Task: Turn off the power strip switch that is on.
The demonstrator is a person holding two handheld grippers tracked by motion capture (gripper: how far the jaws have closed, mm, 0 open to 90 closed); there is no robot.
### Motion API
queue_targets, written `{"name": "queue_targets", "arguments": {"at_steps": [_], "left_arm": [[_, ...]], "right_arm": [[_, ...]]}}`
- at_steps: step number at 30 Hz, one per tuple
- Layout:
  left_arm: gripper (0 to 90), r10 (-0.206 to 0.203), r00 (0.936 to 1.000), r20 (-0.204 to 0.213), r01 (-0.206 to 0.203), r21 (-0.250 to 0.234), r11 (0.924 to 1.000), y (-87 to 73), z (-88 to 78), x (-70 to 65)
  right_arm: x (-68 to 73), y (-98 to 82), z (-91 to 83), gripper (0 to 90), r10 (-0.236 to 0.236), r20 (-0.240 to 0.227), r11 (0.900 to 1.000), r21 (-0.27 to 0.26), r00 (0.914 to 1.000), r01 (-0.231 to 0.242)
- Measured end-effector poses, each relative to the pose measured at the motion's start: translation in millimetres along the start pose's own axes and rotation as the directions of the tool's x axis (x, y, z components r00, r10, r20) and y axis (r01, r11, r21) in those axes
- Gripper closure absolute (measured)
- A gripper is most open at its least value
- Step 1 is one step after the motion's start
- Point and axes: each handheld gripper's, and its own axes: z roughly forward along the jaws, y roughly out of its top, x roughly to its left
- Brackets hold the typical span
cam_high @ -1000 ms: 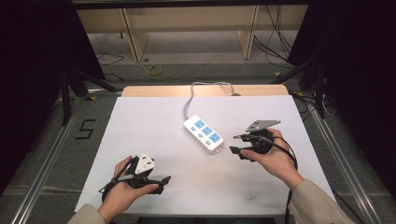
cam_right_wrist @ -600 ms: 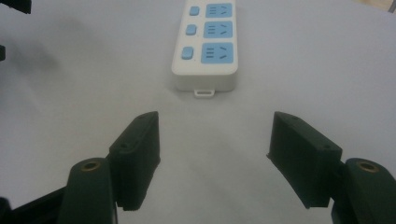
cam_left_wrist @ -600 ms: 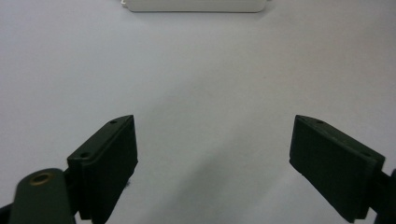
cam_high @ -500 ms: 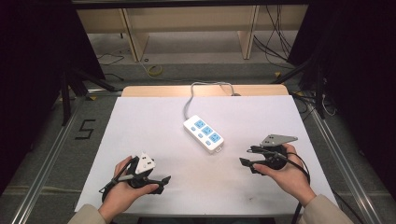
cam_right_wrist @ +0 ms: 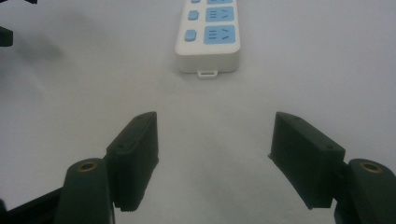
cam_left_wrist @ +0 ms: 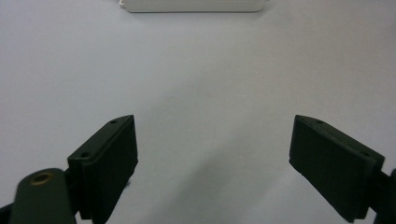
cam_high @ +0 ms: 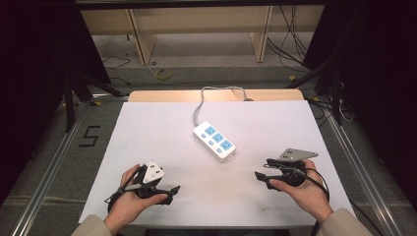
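Both tools are held wide open and empty: the left tool (cam_high: 169, 189) near-left, the right tool (cam_high: 261, 169) near-right, the power strip (cam_high: 214, 140) lying between on the desk (cam_high: 147, 128).

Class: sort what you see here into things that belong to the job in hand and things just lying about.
Job in hand:
power strip
left claw, open
right claw, open

Lying about:
cables on the floor
wooden shelf frame
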Motion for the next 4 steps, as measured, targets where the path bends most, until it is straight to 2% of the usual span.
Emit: {"name": "queue_targets", "arguments": {"at_steps": [4], "left_arm": [[15.2,-0.021,0.9995,0.025,0.021,-0.011,0.9997,2.7,1.2,-4.5]], "right_arm": [[0.3,-0.5,-1.7,31.8,0.006,0.006,1.0,-0.01,1.0,-0.006]]}}
